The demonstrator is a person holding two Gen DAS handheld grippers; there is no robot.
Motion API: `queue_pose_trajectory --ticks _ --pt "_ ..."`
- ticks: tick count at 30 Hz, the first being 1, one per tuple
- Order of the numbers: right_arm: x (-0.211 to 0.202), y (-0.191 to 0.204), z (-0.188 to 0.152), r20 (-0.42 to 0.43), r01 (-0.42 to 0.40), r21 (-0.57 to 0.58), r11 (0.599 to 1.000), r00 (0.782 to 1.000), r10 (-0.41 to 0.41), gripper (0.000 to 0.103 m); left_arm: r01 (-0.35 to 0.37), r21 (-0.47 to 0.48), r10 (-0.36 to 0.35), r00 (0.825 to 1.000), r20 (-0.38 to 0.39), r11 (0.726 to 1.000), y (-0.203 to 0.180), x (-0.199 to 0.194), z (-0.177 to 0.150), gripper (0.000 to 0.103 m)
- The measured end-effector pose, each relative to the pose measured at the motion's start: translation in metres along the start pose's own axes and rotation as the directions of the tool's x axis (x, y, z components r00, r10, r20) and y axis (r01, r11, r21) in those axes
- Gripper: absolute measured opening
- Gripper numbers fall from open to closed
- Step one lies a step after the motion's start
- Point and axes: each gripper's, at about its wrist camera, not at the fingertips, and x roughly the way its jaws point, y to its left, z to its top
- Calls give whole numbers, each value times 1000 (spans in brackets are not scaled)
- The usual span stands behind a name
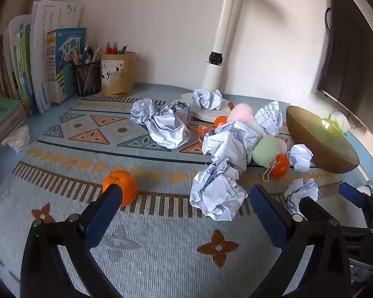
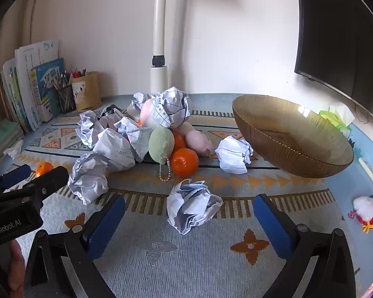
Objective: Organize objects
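Hovering wide open, left gripper (image 1: 186, 193) and right gripper (image 2: 189, 206) face bare patterned cloth (image 2: 186, 260) before paper balls (image 2: 192, 204).

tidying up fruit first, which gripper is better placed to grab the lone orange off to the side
Left. The lone orange sits right by the open left gripper, beside its left finger. From the right gripper, also open, it lies far off to the left, beyond the left gripper.

A home study corner: schoolbooks (image 1: 49, 62) against the wall, pen holders (image 1: 88, 78), desk lamp (image 1: 217, 49), wall-mounted monitor (image 1: 355, 57).
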Motion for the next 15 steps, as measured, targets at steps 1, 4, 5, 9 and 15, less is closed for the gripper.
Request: queue_pose_trajectory --ticks 1,4,5,9,15 --pt "0 0 0 -1 0 0 1000 1000 0 103 0 -3 0 1000 0 1000 1 0 0 102" --pt "0 0 0 -2 1 2 1000 1000 -1 103 -2 -7 2 1000 1 1000 0 0 0 102" --pt "1 0 0 -4 0 2 1000 1000 0 103 -3 -6 3 1000 0 1000 1 0 0 102" --pt "4 1 0 -19 16 1 1000 1000 -16 103 3 -3 -3 1000 0 1000 2 -1 0 102" --pt "3 -16 0 -27 -47 60 997 998 49 103 15 14 -14 1000 -25 1000 -1 1 0 102"
